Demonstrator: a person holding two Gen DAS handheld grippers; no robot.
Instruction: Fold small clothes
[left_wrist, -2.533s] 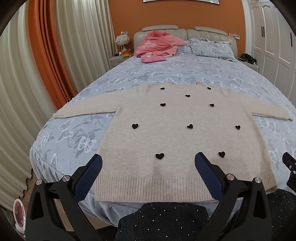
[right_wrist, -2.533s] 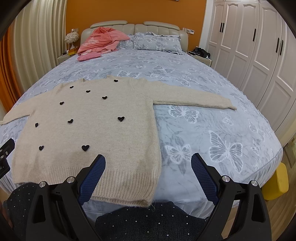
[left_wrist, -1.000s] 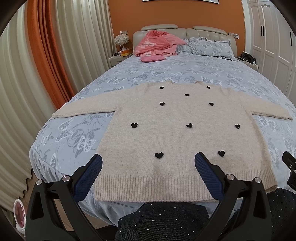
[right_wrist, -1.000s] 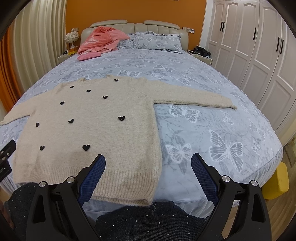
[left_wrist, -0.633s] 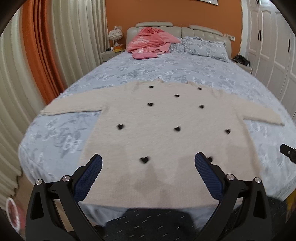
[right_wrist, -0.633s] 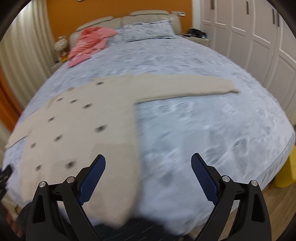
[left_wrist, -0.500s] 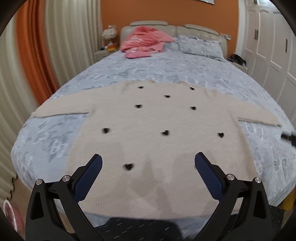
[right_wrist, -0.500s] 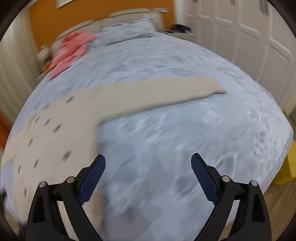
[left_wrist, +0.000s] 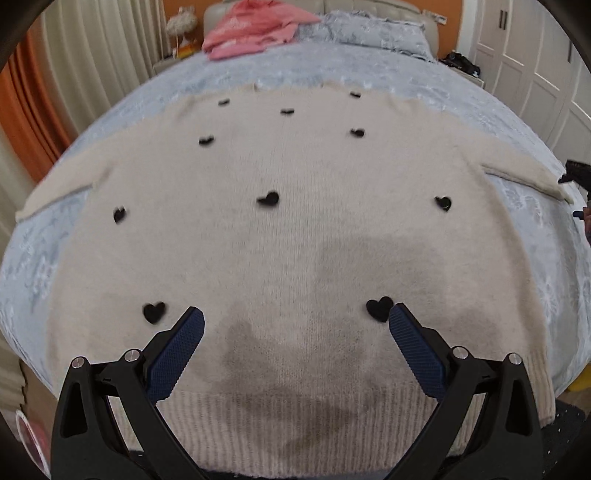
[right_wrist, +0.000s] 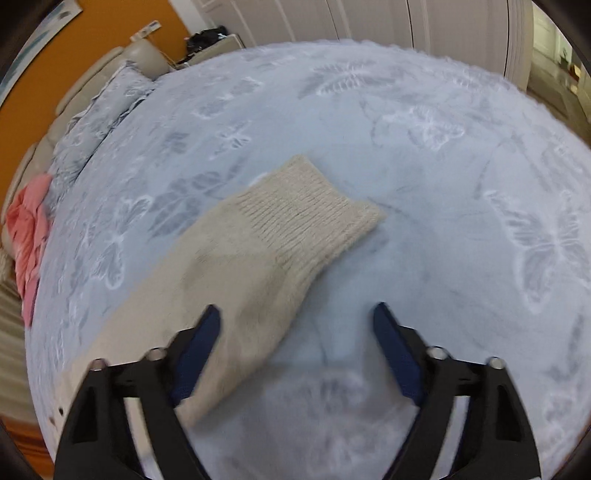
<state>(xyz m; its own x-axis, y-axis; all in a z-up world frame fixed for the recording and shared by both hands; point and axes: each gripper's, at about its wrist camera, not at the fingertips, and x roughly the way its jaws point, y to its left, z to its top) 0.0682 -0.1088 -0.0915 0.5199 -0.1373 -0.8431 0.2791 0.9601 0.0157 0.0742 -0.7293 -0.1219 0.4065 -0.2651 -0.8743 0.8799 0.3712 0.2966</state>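
- Both grippers are now pushing in over the bed (left_wrist: 236, 70) after hanging back at its foot a moment ago: the left gripper (left_wrist: 295, 321) is closing on the sweater's body, while the right gripper (right_wrist: 295, 319) is swinging out to the far sleeve.
- Spread flat and face up across the butterfly-print bedcover, the beige sweater (left_wrist: 295, 236) with small black hearts is lying with both sleeves stretched out sideways and its ribbed hem (left_wrist: 295, 424) nearest the left camera.
- Being a fluffy knit, it is probably going to handle as soft, light and floppy, draping and stretching rather than holding a crease, though the fuzzy surface should be giving the pads plenty of grip.
- Out to the side, the right sleeve (right_wrist: 229, 280) is resting flat on the cover, one blue finger overlapping its edge in the right wrist view; whether it is touching cannot be told through the blur.
- The ribbed cuff (right_wrist: 314, 214), denser than the rest, is looking like the best place to pinch for folding the sleeve across the body.
- Left jaws are standing wide apart above the lower body, holding nothing.
- Right jaws are equally wide and gripping nothing yet.
- Pink clothing (left_wrist: 255, 26) is lying heaped by the pillows, well apart.
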